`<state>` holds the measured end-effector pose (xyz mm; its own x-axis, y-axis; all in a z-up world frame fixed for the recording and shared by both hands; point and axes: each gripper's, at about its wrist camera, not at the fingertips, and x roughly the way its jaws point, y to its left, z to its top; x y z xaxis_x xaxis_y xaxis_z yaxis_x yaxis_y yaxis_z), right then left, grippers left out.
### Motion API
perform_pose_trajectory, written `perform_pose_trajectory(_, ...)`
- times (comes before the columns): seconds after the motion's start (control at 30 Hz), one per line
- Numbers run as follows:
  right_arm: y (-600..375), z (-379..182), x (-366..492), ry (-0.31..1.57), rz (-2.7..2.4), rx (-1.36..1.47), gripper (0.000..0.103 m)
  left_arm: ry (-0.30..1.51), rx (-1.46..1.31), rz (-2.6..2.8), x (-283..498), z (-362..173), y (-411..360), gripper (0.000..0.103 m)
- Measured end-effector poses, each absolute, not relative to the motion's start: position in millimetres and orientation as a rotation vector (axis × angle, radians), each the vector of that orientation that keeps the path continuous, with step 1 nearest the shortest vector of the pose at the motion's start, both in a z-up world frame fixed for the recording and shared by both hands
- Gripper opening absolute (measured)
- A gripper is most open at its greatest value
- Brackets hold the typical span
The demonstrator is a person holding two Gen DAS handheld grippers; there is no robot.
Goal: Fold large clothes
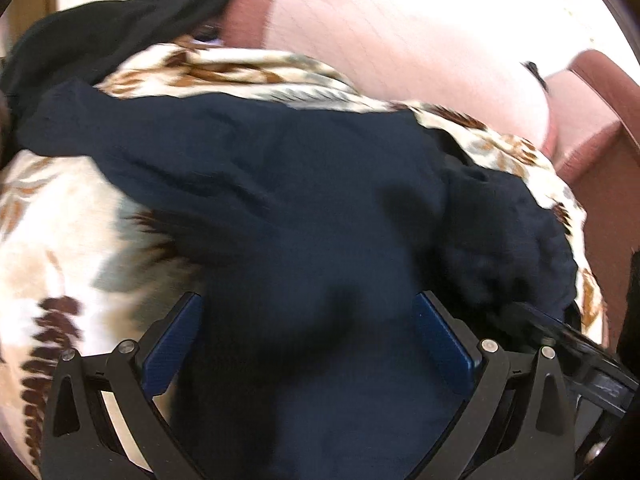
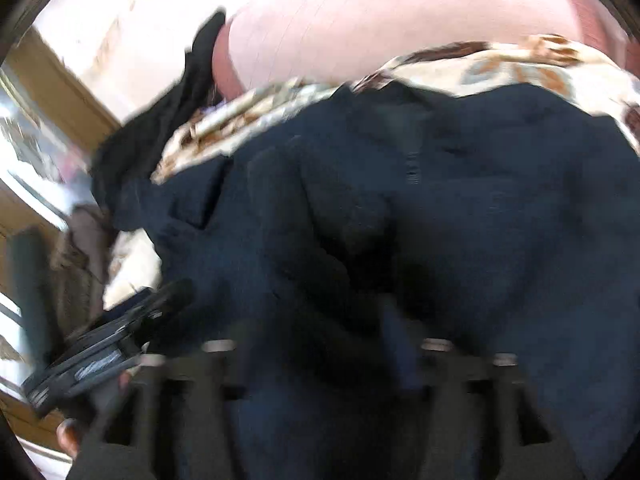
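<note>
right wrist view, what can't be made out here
- Right claw: motion blur smears its fingers, so open or shut is unclear.
- Navy garment: its lower part is cut off by the bottom edge.
- Patterned blanket: mostly hidden under the garment.

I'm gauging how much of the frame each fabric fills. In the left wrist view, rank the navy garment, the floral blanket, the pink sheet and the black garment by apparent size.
1. navy garment, nearest the camera, so inflated
2. floral blanket, partly covered
3. pink sheet
4. black garment

The blanket and sheet look close; I would not rank them firmly.
</note>
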<state>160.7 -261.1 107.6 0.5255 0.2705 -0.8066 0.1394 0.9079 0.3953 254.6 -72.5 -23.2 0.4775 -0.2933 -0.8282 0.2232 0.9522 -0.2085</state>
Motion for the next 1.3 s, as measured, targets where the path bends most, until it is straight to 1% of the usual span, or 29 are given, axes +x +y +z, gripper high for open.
perform_pose_trajectory(0.03,-274,112,147,0.991,0.06,0.472,0.069,1.036,-0.064,-0.329,254,-24,-81,0.103)
perform_pose_trajectory(0.17,-320,119,117,0.968,-0.026,0.572,0.069,1.064,0.002,-0.332,255,-25,-112,0.103)
perform_pose_trajectory(0.33,-373,122,90,0.901,-0.113,0.722,0.069,1.122,0.019,-0.26,264,-33,-127,0.103)
perform_pose_trajectory(0.37,-383,122,87,0.891,-0.137,0.74,0.069,1.117,0.004,-0.237,265,-33,-125,0.1)
perform_pose_trajectory(0.4,-393,121,84,0.882,-0.163,0.767,0.069,1.102,-0.022,-0.211,265,-29,-122,0.094)
perform_pose_trajectory(0.43,-399,118,84,0.876,-0.18,0.793,0.069,1.086,-0.041,-0.195,264,-26,-118,0.082)
perform_pose_trajectory(0.47,-409,114,83,0.868,-0.201,0.835,0.069,1.071,-0.059,-0.181,264,-23,-114,0.073)
perform_pose_trajectory(0.5,-419,109,83,0.86,-0.219,0.881,0.069,1.064,-0.07,-0.172,264,-20,-111,0.069)
perform_pose_trajectory(0.53,-424,103,85,0.855,-0.24,0.914,0.069,1.061,-0.079,-0.162,265,-19,-109,0.058)
perform_pose_trajectory(0.57,-431,96,87,0.85,-0.271,0.955,0.069,1.06,-0.081,-0.157,266,-18,-108,0.042)
perform_pose_trajectory(0.6,-440,88,90,0.831,-0.296,1.003,0.067,1.065,-0.08,-0.177,268,-18,-109,0.032)
perform_pose_trajectory(0.63,-445,80,94,0.818,-0.297,1.045,0.055,1.084,-0.075,-0.194,270,-20,-111,0.025)
perform_pose_trajectory(0.67,-450,73,97,0.822,-0.297,1.071,0.042,1.112,-0.067,-0.188,271,-23,-112,0.025)
perform_pose_trajectory(0.7,-455,65,101,0.848,-0.312,1.085,0.018,1.142,-0.063,-0.186,271,-26,-113,0.025)
perform_pose_trajectory(0.73,-457,59,103,0.881,-0.335,1.098,0.016,1.175,-0.067,-0.2,269,-30,-113,0.025)
perform_pose_trajectory(0.77,-459,56,102,0.888,-0.348,1.12,0.016,1.201,-0.072,-0.218,265,-32,-110,0.026)
perform_pose_trajectory(0.8,-457,57,98,0.886,-0.35,1.144,0.023,1.215,-0.076,-0.239,260,-33,-105,0.026)
perform_pose_trajectory(0.83,-454,62,95,0.9,-0.346,1.135,0.023,1.225,-0.077,-0.259,254,-34,-100,0.031)
perform_pose_trajectory(0.87,-450,68,93,0.914,-0.346,1.106,0.024,1.238,-0.073,-0.273,247,-34,-92,0.039)
perform_pose_trajectory(0.93,-435,88,92,0.928,-0.312,1.012,0.024,1.238,-0.086,-0.292,236,-31,-71,0.046)
perform_pose_trajectory(0.97,-431,95,92,0.925,-0.287,0.986,0.024,1.226,-0.099,-0.291,232,-27,-56,0.046)
perform_pose_trajectory(1.0,-422,104,96,0.918,-0.254,0.958,0.027,1.214,-0.11,-0.288,230,-23,-44,0.046)
perform_pose_trajectory(1.03,-408,116,104,0.907,-0.204,0.923,0.033,1.202,-0.123,-0.282,230,-18,-29,0.047)
perform_pose_trajectory(1.1,-386,130,121,0.9,-0.125,0.872,0.04,1.176,-0.123,-0.235,236,-7,-2,0.058)
perform_pose_trajectory(1.13,-369,137,135,0.891,-0.073,0.846,0.041,1.155,-0.109,-0.191,241,-1,11,0.061)
perform_pose_trajectory(1.3,-306,130,191,0.917,0.065,0.805,0.041,1.081,-0.13,-0.052,278,25,77,0.063)
